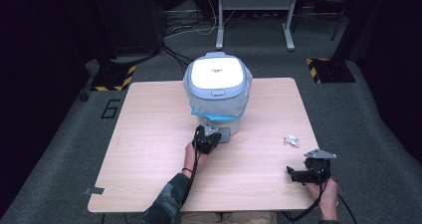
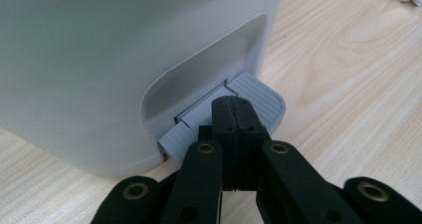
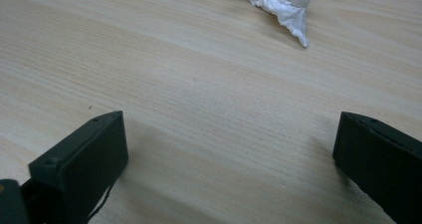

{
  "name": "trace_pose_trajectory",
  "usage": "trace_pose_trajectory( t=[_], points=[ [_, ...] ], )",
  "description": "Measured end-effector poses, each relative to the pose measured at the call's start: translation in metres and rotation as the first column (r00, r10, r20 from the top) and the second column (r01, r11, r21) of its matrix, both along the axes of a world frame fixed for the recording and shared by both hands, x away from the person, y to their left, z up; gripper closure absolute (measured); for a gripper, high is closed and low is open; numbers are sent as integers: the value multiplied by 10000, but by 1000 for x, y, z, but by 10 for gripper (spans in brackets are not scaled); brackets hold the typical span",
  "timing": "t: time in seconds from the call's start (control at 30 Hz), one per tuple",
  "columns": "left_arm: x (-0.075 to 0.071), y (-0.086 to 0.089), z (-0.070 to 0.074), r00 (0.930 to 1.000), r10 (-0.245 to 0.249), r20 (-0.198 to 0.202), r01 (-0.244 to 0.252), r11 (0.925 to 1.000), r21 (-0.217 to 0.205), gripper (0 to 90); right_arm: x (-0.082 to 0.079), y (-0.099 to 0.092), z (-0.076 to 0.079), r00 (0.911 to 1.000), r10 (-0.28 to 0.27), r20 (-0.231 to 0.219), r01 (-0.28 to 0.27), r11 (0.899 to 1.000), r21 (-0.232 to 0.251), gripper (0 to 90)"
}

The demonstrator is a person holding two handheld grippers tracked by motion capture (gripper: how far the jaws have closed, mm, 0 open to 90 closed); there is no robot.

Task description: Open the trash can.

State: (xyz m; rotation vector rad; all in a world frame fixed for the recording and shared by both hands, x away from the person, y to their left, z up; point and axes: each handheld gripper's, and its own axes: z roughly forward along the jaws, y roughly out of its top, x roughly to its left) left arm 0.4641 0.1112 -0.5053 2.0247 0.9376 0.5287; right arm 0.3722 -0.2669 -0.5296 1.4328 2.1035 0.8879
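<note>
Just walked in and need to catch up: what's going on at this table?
A person sits at a wooden table with tongs in each hand. The left tongs, jaws shut, are at the grey pedal at the foot of a white bin that has a blue bag under its closed lid. The right tongs rest open over bare table, apart from a crumpled white paper scrap lying ahead of them.

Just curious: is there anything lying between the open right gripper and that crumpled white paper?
No. In the right gripper view, only bare wooden table lies between the right gripper and the crumpled paper; the high view agrees.
</note>
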Motion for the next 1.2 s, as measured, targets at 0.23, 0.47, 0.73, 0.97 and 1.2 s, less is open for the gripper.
trace_pose_trajectory(
  t=[0.23,0.47,0.73,0.97,1.2],
  points=[
    [-1,-1,-2,10000,3,60,-3,10000,70,899,0,0,0,10000,2,5,-2,10000,-2,0],
    [-2,-2,-4,9997,-22,248,19,9999,117,899,0,0,0,10000,-1,0,1,10000,-2,0],
    [-3,-3,-5,9996,-42,294,35,9997,250,900,0,0,0,10000,0,2,0,10000,-2,0],
    [-3,-2,-5,9998,21,221,-25,9998,197,900,0,0,0,10000,-4,2,4,10000,2,0],
    [-3,-3,-8,9997,-13,258,7,9997,247,900,0,0,0,10000,9,2,-9,10000,12,0]
  ],
)
